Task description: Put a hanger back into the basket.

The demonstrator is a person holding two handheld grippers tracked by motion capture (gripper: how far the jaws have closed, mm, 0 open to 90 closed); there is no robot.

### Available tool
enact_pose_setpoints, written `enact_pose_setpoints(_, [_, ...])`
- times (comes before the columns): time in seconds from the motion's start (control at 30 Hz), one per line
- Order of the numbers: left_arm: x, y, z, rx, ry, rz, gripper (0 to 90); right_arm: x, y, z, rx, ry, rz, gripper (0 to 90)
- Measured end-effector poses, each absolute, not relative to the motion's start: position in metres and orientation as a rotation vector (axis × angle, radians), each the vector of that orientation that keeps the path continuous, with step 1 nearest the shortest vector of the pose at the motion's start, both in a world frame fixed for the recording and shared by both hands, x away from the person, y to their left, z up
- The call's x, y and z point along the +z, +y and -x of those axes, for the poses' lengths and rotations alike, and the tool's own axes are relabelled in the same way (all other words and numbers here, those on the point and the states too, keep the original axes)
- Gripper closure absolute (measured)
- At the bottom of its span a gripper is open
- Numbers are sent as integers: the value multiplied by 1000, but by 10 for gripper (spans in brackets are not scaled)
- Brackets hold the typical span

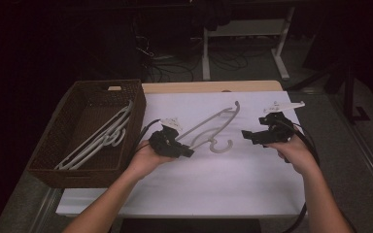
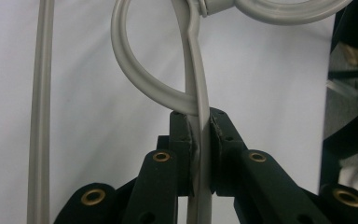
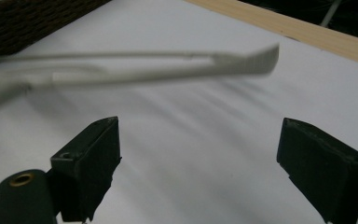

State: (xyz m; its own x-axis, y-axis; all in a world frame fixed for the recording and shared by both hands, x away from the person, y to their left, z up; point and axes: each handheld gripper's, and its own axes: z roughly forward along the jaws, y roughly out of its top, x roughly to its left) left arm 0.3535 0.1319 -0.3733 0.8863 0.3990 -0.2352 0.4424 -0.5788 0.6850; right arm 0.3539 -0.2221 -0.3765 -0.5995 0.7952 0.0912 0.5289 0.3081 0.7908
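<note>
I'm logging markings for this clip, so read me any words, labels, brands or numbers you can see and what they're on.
None can be read. The grey hanger in the left gripper, the hangers in the wicker basket, the white table cover and the open right gripper show no lettering.

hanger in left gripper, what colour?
Light grey; the hanger shows best in the left gripper view, clamped by the left gripper.

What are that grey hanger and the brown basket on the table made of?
The hanger, clamped in the left tool, looks like moulded plastic: smooth, pale grey, with a soft sheen and rounded, even bars. The basket looks woven, perhaps wicker or rattan: dark brown, matt, with a fine plaited texture on its walls. Whether it is natural fibre or an imitation I cannot tell.
</note>
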Motion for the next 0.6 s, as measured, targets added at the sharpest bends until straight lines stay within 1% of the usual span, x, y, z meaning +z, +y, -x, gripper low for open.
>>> enact_pose_setpoints(0.27, [-319,148,-351,-22,599,-2209,817,-392,-224,-325,1239,2259,-1173,24])
enact_pose_setpoints(0.47, [-283,173,-355,17,599,-2195,817,-404,-220,-312,1212,2297,-1158,1])
enact_pose_setpoints(0.6, [-262,198,-358,77,617,-2182,817,-411,-216,-307,1212,2314,-1143,1])
